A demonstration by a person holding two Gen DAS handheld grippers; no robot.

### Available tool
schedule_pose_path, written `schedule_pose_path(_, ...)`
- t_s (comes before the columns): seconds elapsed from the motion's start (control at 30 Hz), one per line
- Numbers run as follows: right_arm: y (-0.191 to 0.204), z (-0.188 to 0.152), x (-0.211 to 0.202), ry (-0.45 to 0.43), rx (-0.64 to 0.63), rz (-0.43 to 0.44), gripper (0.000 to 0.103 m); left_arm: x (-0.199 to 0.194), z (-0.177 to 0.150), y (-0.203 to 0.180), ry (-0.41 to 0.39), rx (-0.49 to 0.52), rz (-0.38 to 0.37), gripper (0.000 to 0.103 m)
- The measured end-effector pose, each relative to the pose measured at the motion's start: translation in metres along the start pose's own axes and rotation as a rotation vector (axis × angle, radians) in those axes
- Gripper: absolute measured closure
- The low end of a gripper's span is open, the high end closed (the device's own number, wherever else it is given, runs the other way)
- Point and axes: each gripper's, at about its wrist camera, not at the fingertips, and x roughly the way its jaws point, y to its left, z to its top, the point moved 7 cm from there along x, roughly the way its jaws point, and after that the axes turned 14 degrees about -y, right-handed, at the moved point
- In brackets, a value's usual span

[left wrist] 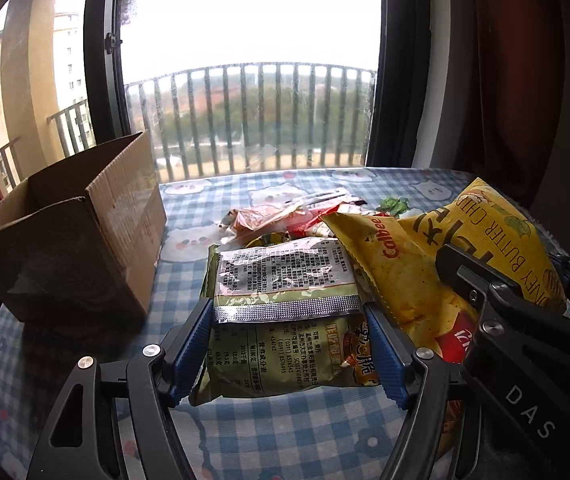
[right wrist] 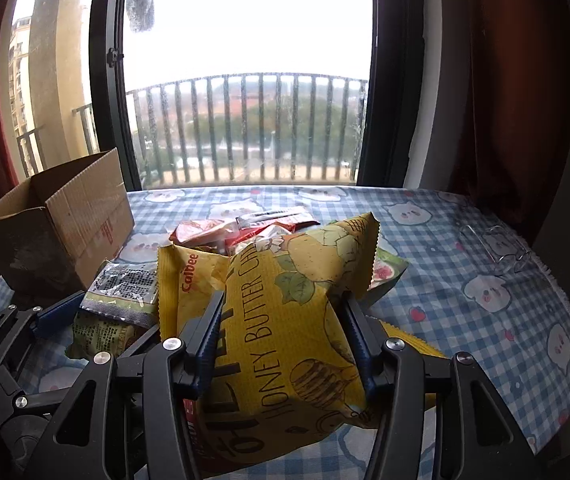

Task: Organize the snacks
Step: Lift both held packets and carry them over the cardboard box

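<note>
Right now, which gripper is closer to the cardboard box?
Left. The left gripper, clamped on the green snack bag, sits just beside the cardboard box. The right gripper, holding the yellow chip bag, is farther over.

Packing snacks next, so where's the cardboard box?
The cardboard box stands open at the table's left in both views, by the window, left of the green packet.

The right hand-held gripper (right wrist: 281, 328) clamps the yellow chip bag (right wrist: 285, 320) above the checked tablecloth (right wrist: 465, 264).
</note>
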Motion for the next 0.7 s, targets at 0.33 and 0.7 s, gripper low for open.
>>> schedule_pose_path(0.33, 0.018, 0.049, -0.022, -0.114, -0.028, 0.025, 0.046, -0.029, 0.043, 0.025, -0.108, -0.027, 0.024, 0.029)
schedule_pose_path(0.7, 0.049, 0.092, -0.03, -0.198, -0.065, 0.059, 0.046, -0.046, 0.072, 0.056, -0.18, -0.062, 0.052, 0.029)
